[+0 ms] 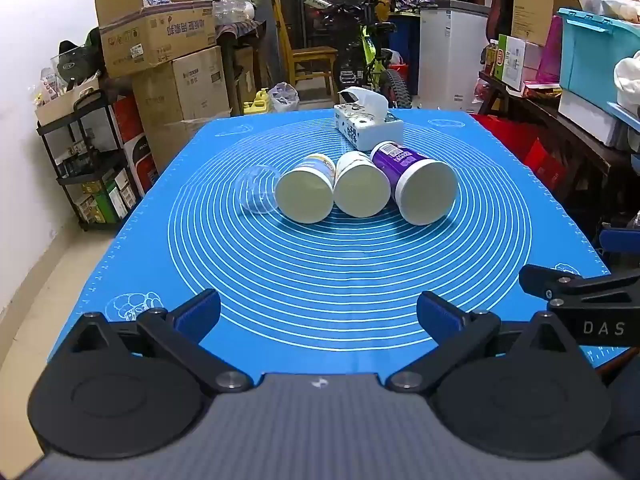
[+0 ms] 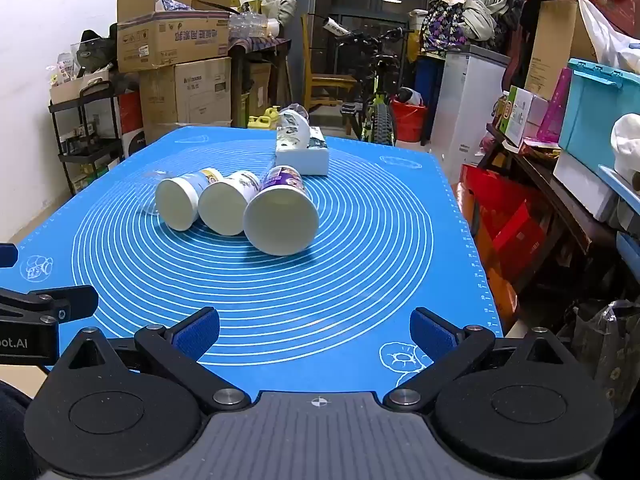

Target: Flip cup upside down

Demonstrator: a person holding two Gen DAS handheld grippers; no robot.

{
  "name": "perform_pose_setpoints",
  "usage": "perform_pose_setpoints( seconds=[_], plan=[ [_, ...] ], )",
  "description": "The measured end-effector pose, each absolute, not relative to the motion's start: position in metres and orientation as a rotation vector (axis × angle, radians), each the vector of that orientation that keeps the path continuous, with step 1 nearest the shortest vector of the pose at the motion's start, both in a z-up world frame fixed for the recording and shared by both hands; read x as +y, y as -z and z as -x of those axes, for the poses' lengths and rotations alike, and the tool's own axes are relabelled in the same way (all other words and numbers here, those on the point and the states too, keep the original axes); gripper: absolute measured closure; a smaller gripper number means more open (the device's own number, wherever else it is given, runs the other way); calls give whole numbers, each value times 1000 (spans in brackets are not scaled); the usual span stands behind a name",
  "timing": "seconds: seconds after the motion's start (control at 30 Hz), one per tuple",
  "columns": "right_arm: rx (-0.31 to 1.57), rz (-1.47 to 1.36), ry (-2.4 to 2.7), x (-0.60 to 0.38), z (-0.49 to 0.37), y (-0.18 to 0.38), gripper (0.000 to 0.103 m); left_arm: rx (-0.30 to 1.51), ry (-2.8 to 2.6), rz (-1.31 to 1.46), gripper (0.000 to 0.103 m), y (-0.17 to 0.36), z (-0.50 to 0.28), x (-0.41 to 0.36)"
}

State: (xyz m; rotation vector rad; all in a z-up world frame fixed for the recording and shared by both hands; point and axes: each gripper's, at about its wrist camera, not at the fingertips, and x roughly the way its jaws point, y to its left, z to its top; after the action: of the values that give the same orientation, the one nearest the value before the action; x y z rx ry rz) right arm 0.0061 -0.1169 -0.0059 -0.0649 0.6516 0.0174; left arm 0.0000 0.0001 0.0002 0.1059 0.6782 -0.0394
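Three paper cups lie on their sides on the blue mat [image 1: 320, 280], mouths toward me: a pale one at left [image 1: 306, 189] [image 2: 178, 202], a pale one in the middle [image 1: 362, 189] [image 2: 224, 207], and a purple one at right [image 1: 424, 190] [image 2: 281, 216]. A clear plastic cup [image 1: 258, 194] [image 2: 152, 196] lies left of them. My left gripper [image 1: 319, 312] is open and empty near the mat's front edge. My right gripper [image 2: 315, 330] is open and empty, also near the front edge, right of the left one.
A white tissue box [image 1: 368, 126] [image 2: 302, 152] sits on the mat behind the cups. Stacked cardboard boxes [image 1: 160, 40], a black shelf cart [image 1: 84, 160], a bicycle [image 1: 372, 64] and cluttered shelves [image 2: 580, 140] surround the table.
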Motion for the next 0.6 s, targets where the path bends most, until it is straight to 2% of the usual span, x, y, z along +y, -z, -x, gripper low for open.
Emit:
perform_pose_setpoints(
  seconds=[0.6],
  plan=[
    [649, 63, -17, -117, -6, 6, 2, 672, 40, -102, 0, -6, 5, 6]
  ],
)
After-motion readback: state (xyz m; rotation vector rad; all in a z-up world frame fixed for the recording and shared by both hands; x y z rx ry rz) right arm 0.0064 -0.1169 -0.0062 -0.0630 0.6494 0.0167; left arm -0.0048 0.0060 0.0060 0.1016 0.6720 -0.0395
